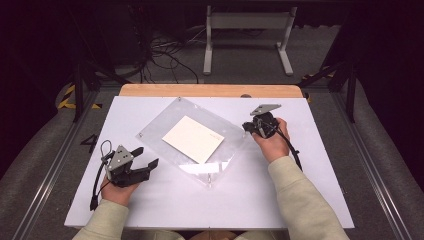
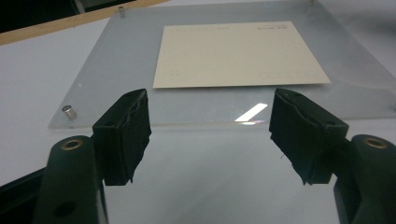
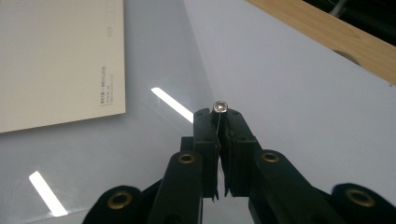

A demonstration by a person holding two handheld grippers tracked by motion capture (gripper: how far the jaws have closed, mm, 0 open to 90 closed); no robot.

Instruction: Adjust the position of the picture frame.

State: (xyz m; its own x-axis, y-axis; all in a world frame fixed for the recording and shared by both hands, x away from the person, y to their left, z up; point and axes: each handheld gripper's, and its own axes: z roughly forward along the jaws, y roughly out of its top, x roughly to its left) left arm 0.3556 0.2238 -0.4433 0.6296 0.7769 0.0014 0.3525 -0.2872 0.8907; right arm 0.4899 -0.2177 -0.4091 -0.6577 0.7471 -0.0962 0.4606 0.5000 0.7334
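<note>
A clear acrylic sheet (image 1: 222, 162) lies skewed on the white table (image 1: 200, 207) with a cream card (image 1: 193, 139) at its middle. My left gripper (image 1: 150, 155) rests on the table just off the sheet's near left edge, open, nothing between its jaws. In the left gripper view the sheet (image 2: 201, 105) and card (image 2: 238, 53) lie just beyond the left gripper (image 2: 210, 135). My right gripper (image 1: 246, 127) is at the sheet's right corner, shut. In the right gripper view a small silver stud (image 3: 220, 106) sits pinched at the tips of the right gripper (image 3: 218, 114), beside the card (image 3: 56, 60).
Small metal studs stand at the sheet's other corners, one at the near left (image 2: 68, 110). A wooden strip (image 1: 210, 90) borders the table's far edge. Beyond it, a white frame stand (image 1: 247, 22) and loose cables (image 1: 165, 55) lie on the floor.
</note>
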